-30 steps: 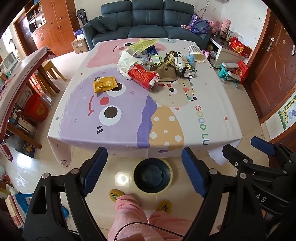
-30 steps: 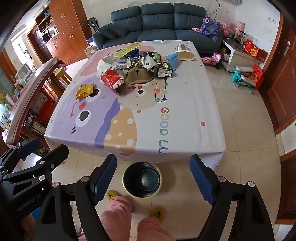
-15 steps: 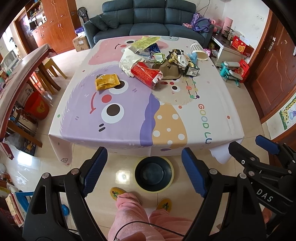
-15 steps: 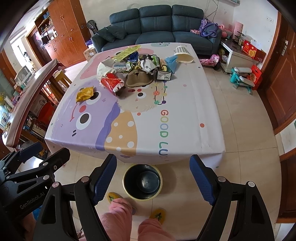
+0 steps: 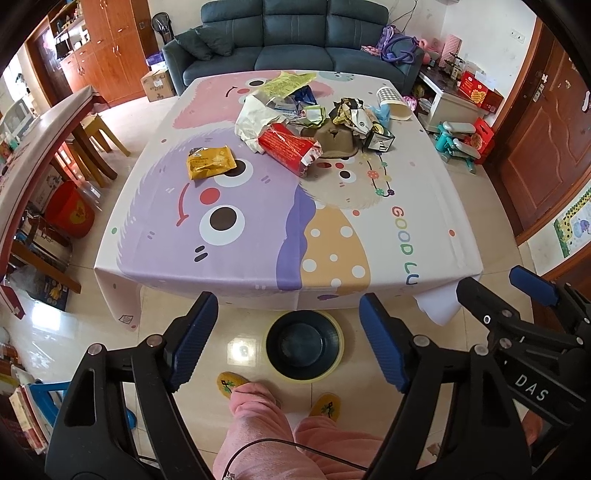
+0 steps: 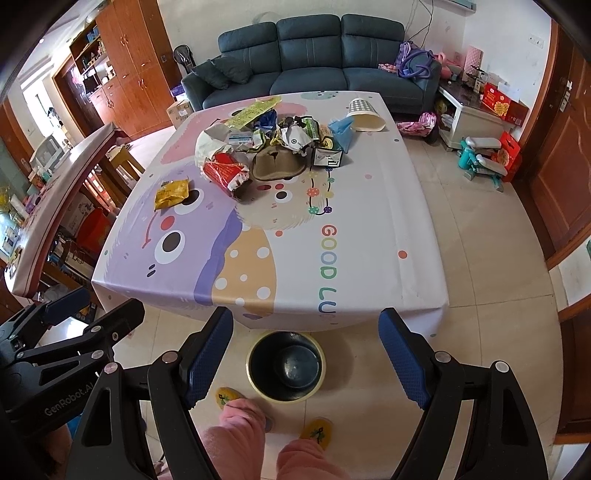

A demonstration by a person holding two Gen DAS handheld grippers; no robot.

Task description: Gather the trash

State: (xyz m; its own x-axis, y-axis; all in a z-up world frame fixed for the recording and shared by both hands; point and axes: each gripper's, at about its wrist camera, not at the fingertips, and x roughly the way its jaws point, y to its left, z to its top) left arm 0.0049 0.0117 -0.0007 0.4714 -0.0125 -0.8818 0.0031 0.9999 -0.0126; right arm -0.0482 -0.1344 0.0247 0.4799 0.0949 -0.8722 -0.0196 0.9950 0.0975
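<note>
Left gripper [image 5: 288,343] and right gripper [image 6: 304,354]: jaws spread wide, nothing held, both above the floor short of the table's [image 5: 424,258] near edge. Trash pile [image 5: 314,122] sits toward the far edge; yellow packet [image 5: 210,161] apart, nearer the left edge. Bin [image 5: 304,345] on floor below the near edge.

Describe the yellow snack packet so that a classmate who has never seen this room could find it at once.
Start at the big table with the cartoon tablecloth in front of the blue sofa. Most rubbish is heaped at its far end. The yellow packet lies flat and alone, left of the heap, apart from the red bag, beside a printed cartoon eye.
</note>
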